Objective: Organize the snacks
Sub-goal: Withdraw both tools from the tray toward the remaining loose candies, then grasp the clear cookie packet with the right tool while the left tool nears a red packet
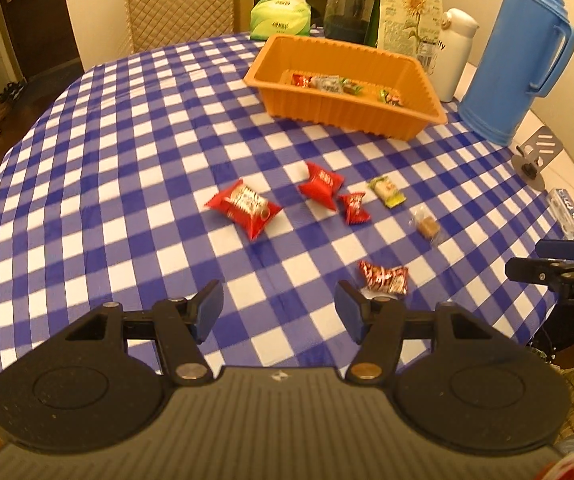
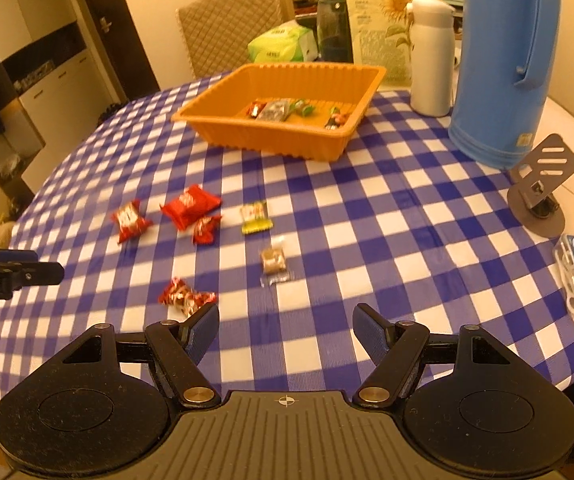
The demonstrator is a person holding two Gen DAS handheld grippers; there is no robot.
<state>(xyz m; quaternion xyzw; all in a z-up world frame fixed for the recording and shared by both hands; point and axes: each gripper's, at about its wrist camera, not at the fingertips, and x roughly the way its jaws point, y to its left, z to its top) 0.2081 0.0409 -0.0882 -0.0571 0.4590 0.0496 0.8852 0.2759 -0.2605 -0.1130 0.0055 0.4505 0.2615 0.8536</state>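
Six wrapped snacks (image 1: pixel 243 209) lie loose on my checked tablecloth (image 1: pixel 127 160), short of the orange tray (image 2: pixel 287 136), whose near wall partly hides a few more. My left gripper (image 1: pixel 279 312) and right gripper (image 2: pixel 285 330) hang released, empty. Labels blur.

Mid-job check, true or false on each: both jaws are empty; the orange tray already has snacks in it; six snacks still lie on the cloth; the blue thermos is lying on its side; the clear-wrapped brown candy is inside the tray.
1. Left gripper and right gripper hold nothing: true, jaws apart.
2. Orange tray already holds snacks: true.
3. Six snacks lie on the tablecloth: true.
4. Blue thermos lies on its side: false, it stands upright.
5. Clear-wrapped brown candy is in the tray: false, it lies on the cloth.
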